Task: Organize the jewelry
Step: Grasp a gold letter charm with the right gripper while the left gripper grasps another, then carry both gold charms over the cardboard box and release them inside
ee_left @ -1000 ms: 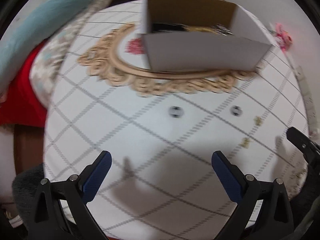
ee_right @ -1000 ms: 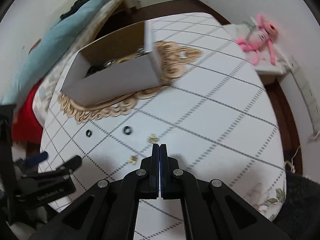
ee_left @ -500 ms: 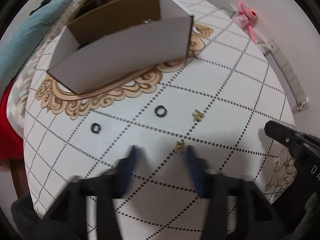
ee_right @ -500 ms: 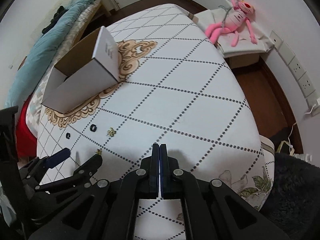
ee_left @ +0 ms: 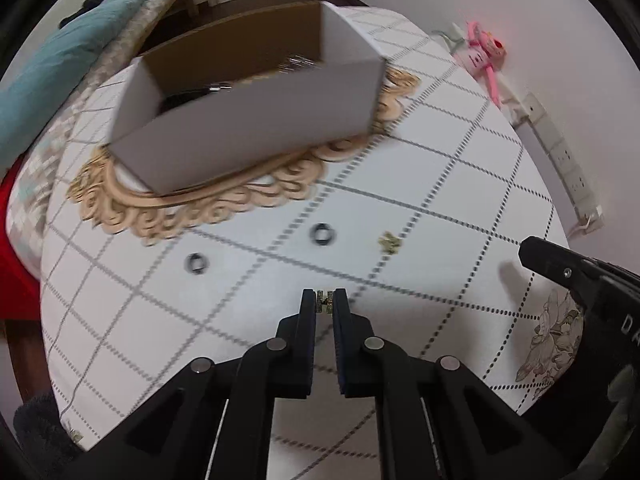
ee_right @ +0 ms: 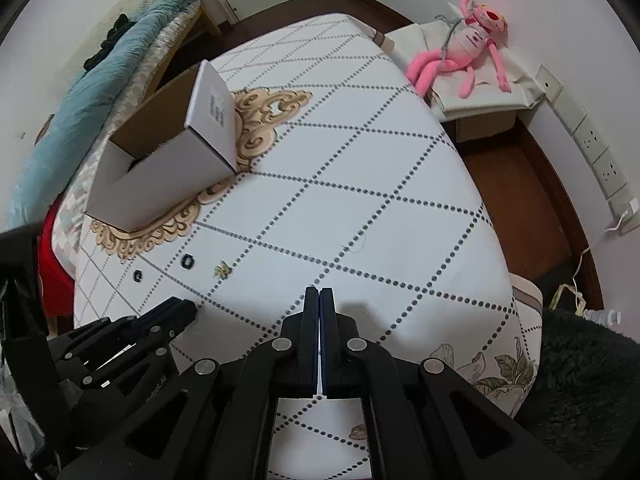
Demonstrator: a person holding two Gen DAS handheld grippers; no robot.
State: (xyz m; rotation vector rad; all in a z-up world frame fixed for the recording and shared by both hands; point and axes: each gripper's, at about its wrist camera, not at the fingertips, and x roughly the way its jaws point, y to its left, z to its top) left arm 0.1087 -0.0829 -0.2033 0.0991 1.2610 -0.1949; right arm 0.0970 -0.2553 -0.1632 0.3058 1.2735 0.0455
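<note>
Pinching gold earring (ee_left: 324, 302), left gripper (ee_left: 324, 305) clenched since wide-open earlier; right gripper (ee_right: 319, 300) stays clenched, empty.

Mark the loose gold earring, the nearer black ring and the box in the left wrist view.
loose gold earring (ee_left: 390, 242), left wrist view, centre of the piece.
nearer black ring (ee_left: 322, 234), left wrist view, on its band.
box (ee_left: 256, 136), left wrist view, front wall.

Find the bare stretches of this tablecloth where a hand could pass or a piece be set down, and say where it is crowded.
Free: the wide stretch of tablecloth right of the white box, running toward the pink plush toy. Crowded: the strip in front of the box, where two dark rings and a gold earring lie, with the left gripper shut on another gold earring.
</note>
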